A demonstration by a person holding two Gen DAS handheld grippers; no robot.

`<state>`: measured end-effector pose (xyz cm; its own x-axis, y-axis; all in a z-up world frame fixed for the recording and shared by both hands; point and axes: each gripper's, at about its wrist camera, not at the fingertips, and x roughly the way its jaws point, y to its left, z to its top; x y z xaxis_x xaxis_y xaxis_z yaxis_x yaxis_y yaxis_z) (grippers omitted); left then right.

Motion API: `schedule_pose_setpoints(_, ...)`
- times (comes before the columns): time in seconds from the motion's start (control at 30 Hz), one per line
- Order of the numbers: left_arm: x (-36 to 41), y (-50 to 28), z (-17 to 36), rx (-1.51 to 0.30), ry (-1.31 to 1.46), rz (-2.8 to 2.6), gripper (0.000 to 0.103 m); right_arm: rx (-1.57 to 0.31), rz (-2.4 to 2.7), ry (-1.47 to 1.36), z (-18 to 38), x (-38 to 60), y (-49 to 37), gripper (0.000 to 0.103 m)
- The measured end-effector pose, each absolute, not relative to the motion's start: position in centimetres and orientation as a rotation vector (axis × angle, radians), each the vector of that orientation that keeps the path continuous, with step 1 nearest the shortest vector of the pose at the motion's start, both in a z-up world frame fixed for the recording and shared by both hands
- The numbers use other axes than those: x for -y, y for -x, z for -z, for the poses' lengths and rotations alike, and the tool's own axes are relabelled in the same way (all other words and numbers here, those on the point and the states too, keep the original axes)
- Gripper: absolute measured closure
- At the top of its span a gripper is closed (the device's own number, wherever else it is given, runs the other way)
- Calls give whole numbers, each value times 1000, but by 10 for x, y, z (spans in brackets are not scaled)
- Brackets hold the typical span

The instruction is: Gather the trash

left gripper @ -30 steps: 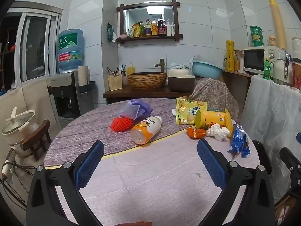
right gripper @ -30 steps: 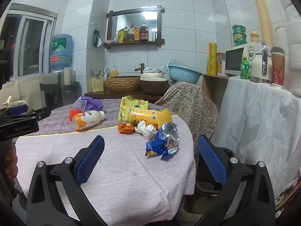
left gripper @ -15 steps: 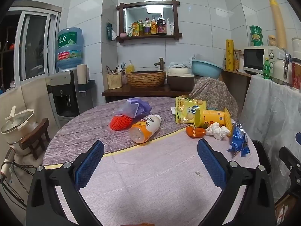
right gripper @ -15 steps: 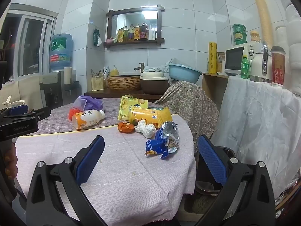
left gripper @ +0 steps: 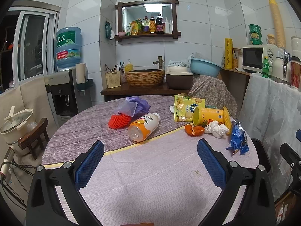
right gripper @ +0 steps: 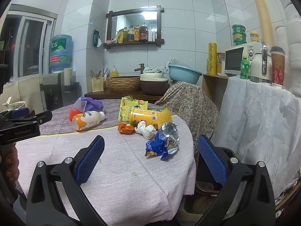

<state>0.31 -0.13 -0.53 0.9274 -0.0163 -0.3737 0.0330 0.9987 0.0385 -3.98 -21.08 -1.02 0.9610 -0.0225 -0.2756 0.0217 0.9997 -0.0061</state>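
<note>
While I hold both grippers wide apart, trash lies on the round table (left gripper: 150, 179).
Left gripper (left gripper: 150, 158) faces the bottle (left gripper: 144, 126); right gripper (right gripper: 150, 157) faces the blue wrapper (right gripper: 162, 142).

The walls (left gripper: 197, 9) are white shiny tiles. High in the middle of the frame hangs a mirror (left gripper: 146, 17) in a dark wood frame, with a small shelf (left gripper: 148, 35) of bottles under it. At the left is a window (left gripper: 32, 47), dark outside. Beside it stands a water cooler (left gripper: 62, 94) with a big blue jug (left gripper: 68, 47) on top. A woven basin (left gripper: 144, 77) sits on a dark wood counter (left gripper: 141, 90). At the right is a white microwave (left gripper: 257, 58). A round tabletop (left gripper: 150, 169) fills the lower frame.
</note>
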Motion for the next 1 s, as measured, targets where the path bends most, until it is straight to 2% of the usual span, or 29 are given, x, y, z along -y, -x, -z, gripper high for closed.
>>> schedule_pose_setpoints(1.0,2,-5,12,-397,-47,27,5,-283,22,1,12,211,39,5)
